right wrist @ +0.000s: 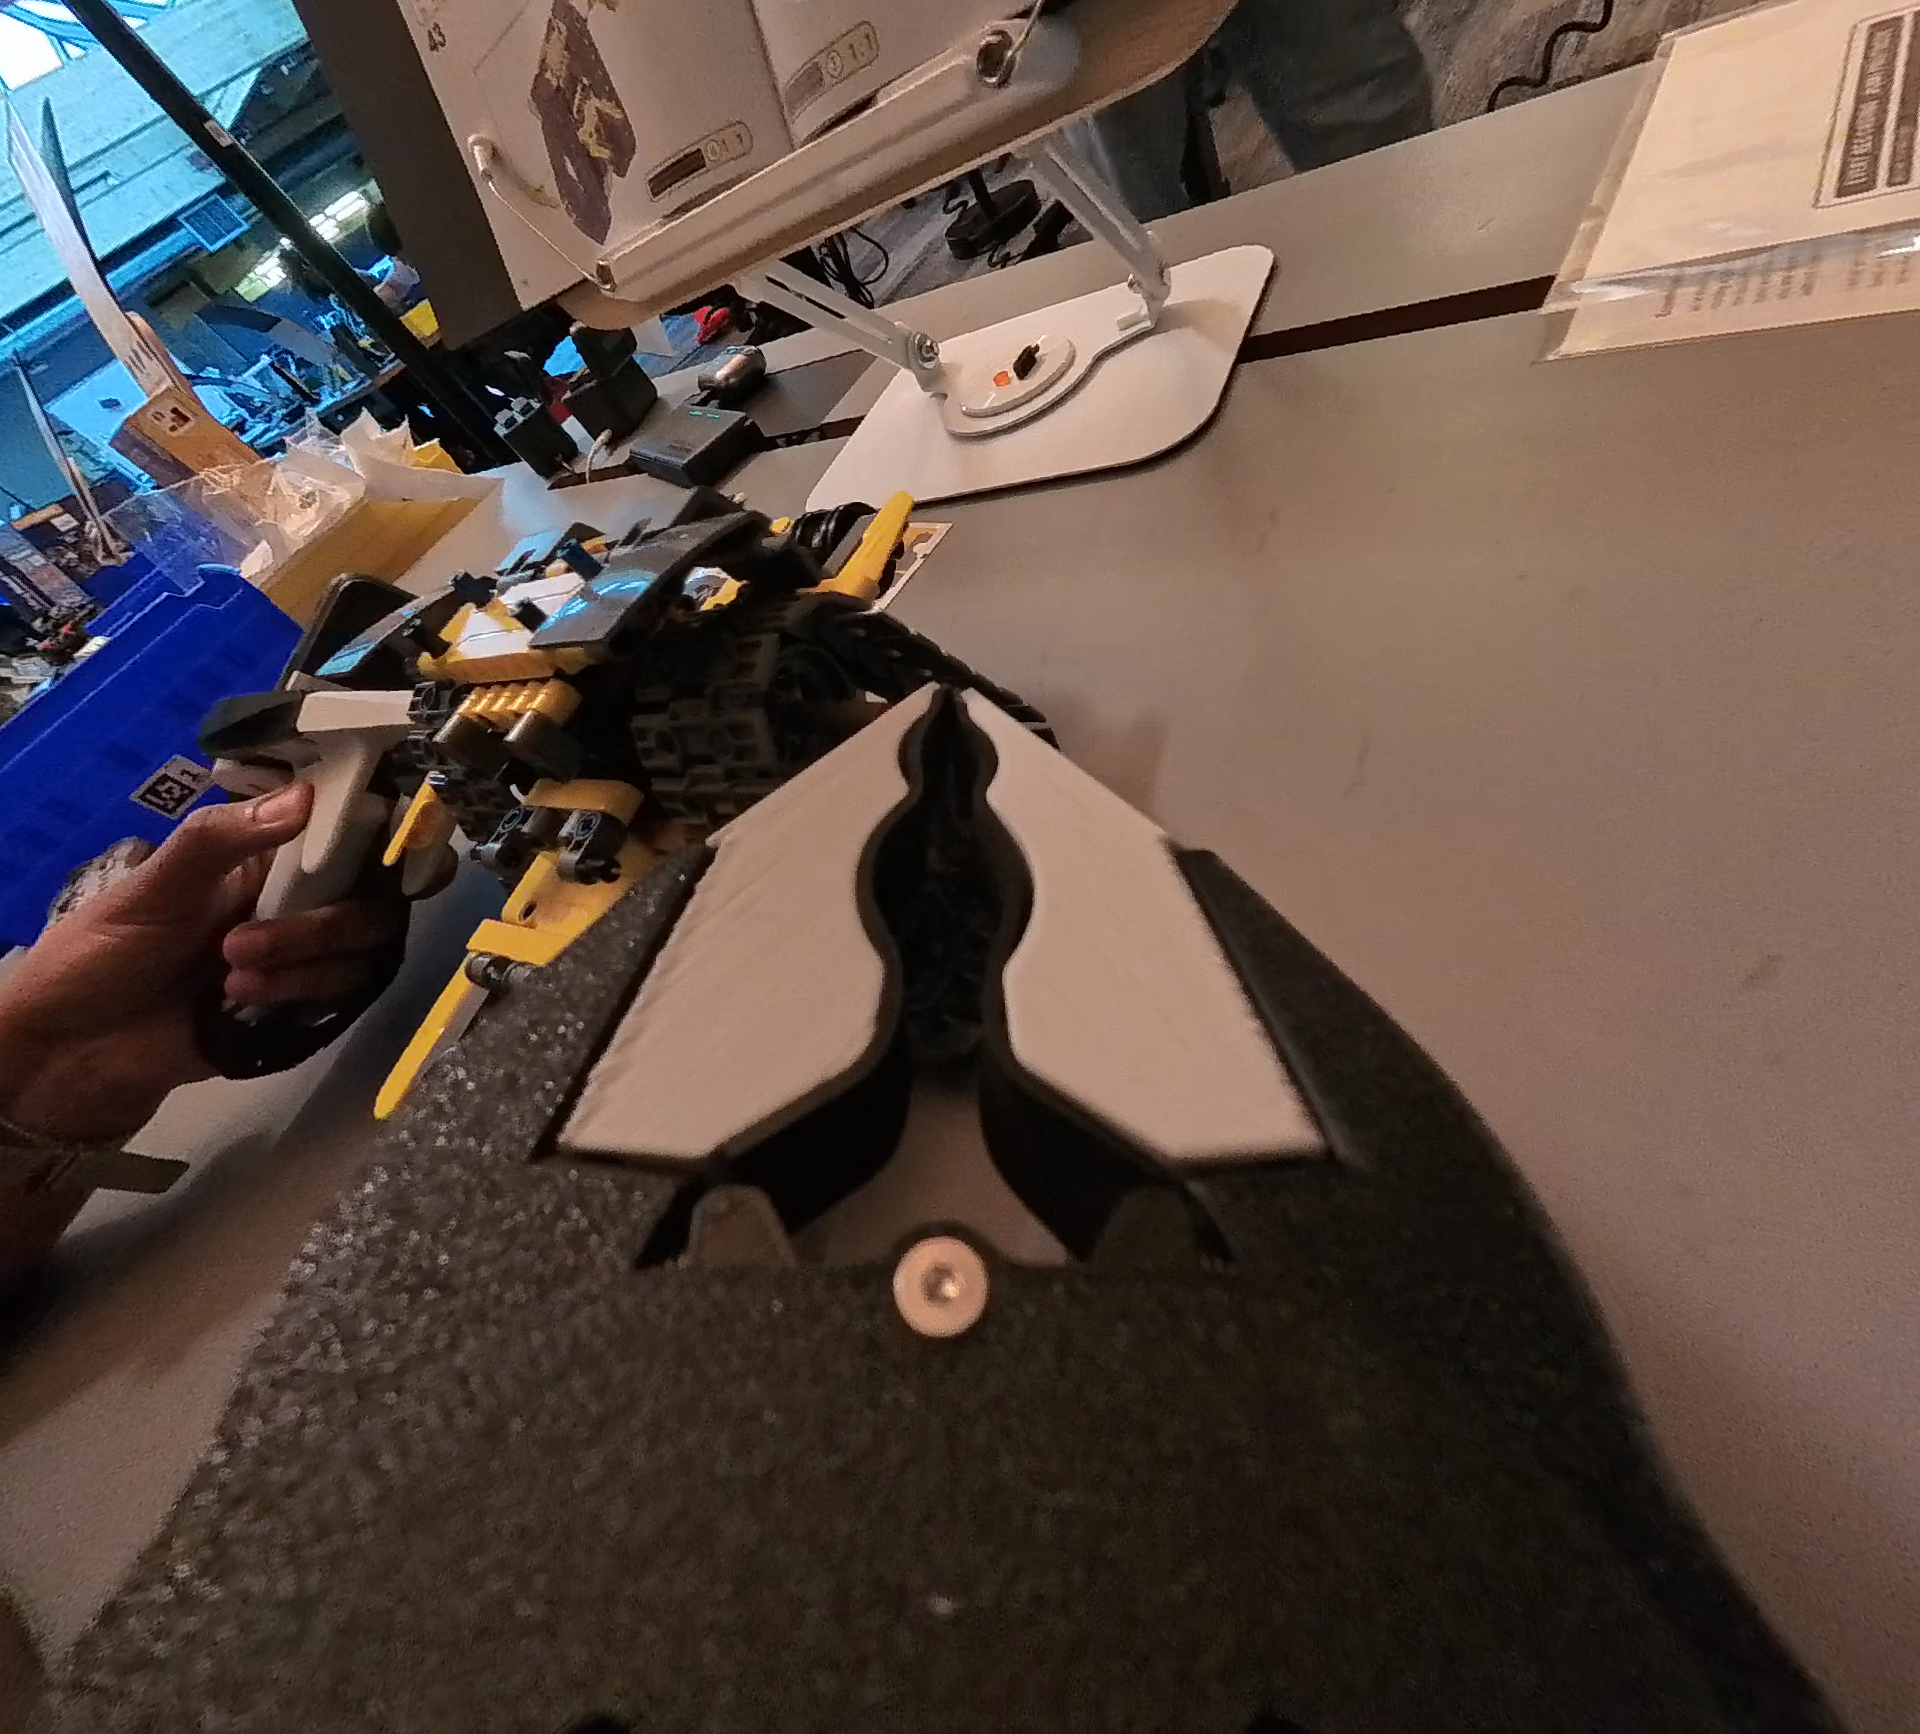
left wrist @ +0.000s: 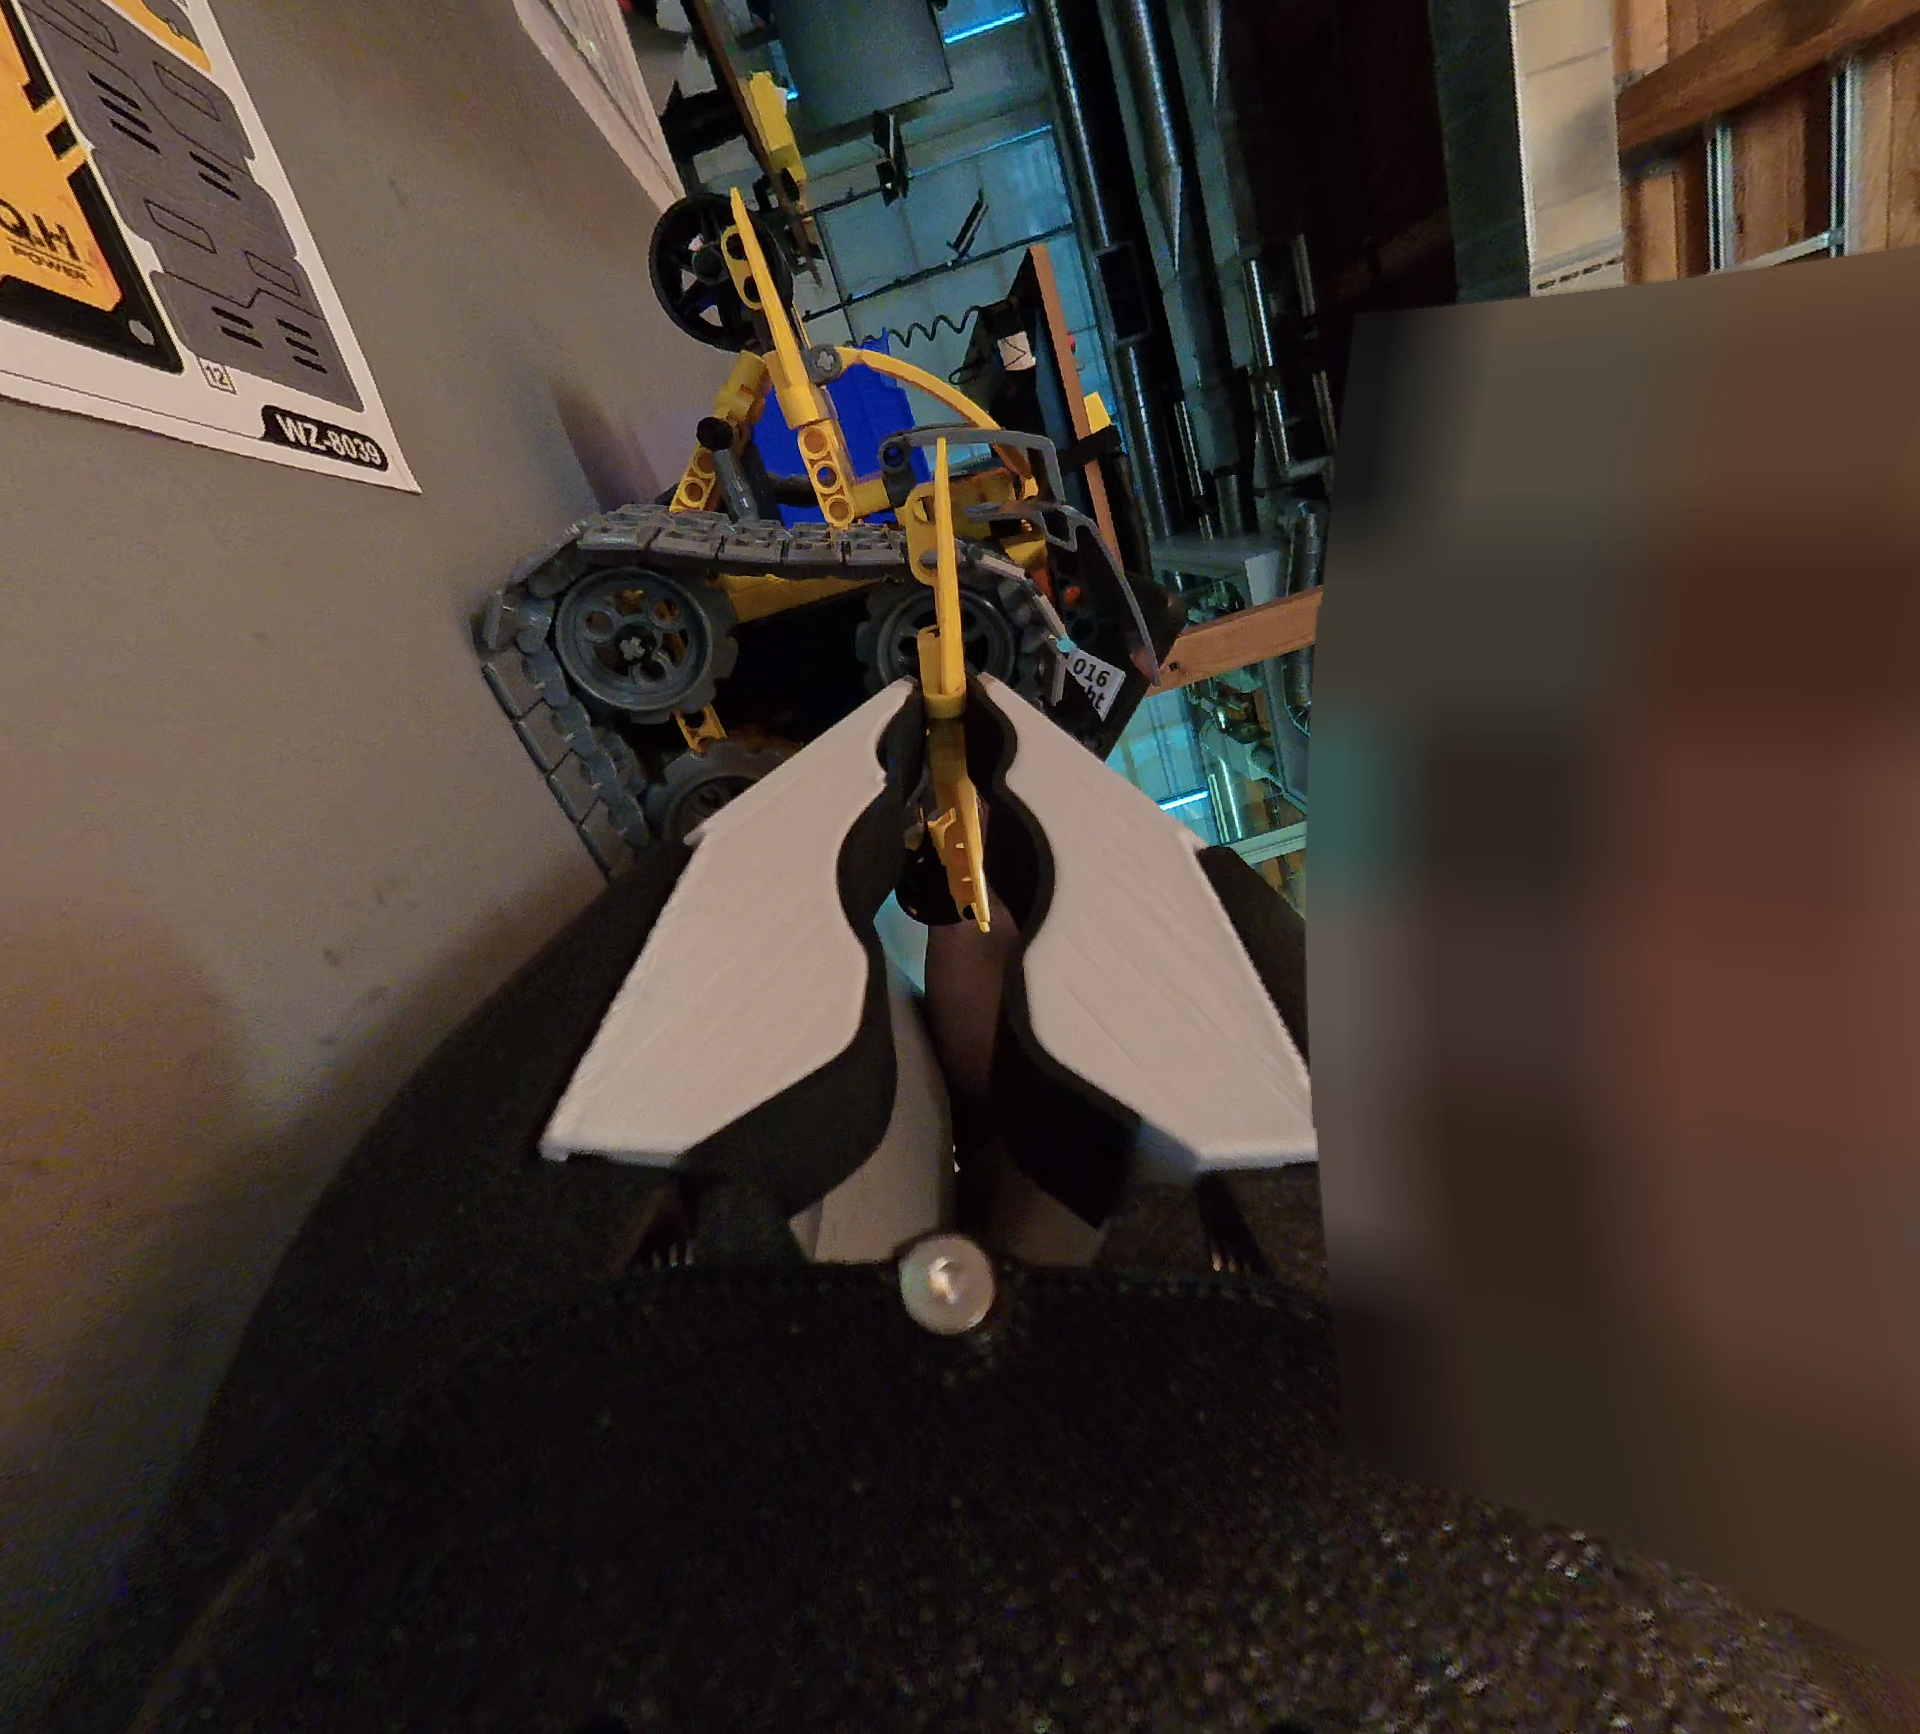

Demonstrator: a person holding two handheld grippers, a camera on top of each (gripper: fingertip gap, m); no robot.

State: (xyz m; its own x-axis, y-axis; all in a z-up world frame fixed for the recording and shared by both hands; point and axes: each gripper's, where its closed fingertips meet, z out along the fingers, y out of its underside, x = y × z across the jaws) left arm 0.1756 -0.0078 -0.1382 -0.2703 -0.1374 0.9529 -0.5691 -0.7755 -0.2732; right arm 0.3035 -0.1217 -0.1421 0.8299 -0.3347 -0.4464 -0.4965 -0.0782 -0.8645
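Observation:
A yellow, grey and black brick-built tracked vehicle [left wrist: 727, 604] stands on the grey table [left wrist: 312, 749]. My left gripper [left wrist: 945, 697] is shut on a thin yellow panel piece [left wrist: 943, 583] that stands on edge against the model's side. In the right wrist view my right gripper [right wrist: 948, 713] is shut on the black track section [right wrist: 940, 853] at the near end of the vehicle [right wrist: 623, 676]. The left gripper [right wrist: 353, 749], held by a hand [right wrist: 135, 936], shows at the model's far left side.
A sticker sheet [left wrist: 156, 157] lies on the table left of the model. An open instruction booklet [right wrist: 727, 22] rests on a white stand [right wrist: 1091, 375] behind it. A blue bin [right wrist: 104, 728] stands far left, and a sleeved paper [right wrist: 1766, 157] lies at the right. My hands' fingertips stand some 20 cm from each other.

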